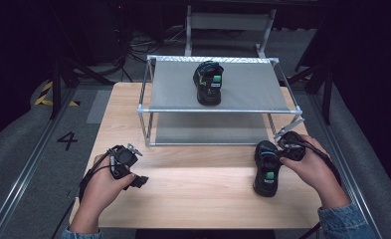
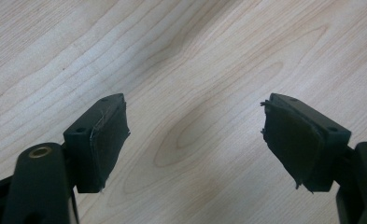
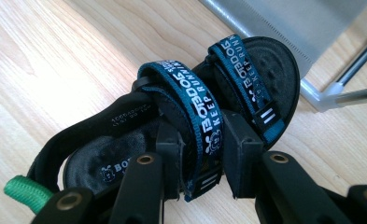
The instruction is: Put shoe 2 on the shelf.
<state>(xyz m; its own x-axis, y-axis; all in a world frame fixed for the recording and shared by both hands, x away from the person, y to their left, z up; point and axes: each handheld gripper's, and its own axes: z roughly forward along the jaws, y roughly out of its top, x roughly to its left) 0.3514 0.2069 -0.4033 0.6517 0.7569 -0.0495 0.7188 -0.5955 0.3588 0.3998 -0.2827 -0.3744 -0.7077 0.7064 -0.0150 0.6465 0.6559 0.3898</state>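
Right hand-held gripper clamped on the middle strap of the black sandal, jaws pinching the webbing from both sides, at the near right of the worktop, just in front of the rack's near right leg. Left hand-held gripper parked at the near left, jaws wide apart over bare wood, nothing between them. Matching sandal already up on the top shelf of the metal rack, toward the far side. Step in hand, by the look of it: lifting this second sandal to join the first. Best done by keeping the squeeze firm, since a strap is soft and the sole will likely hang and swing; lifting straight up first to clear the rack's front rail, then carrying far and left, and setting down flat just beside its mate without knocking it.
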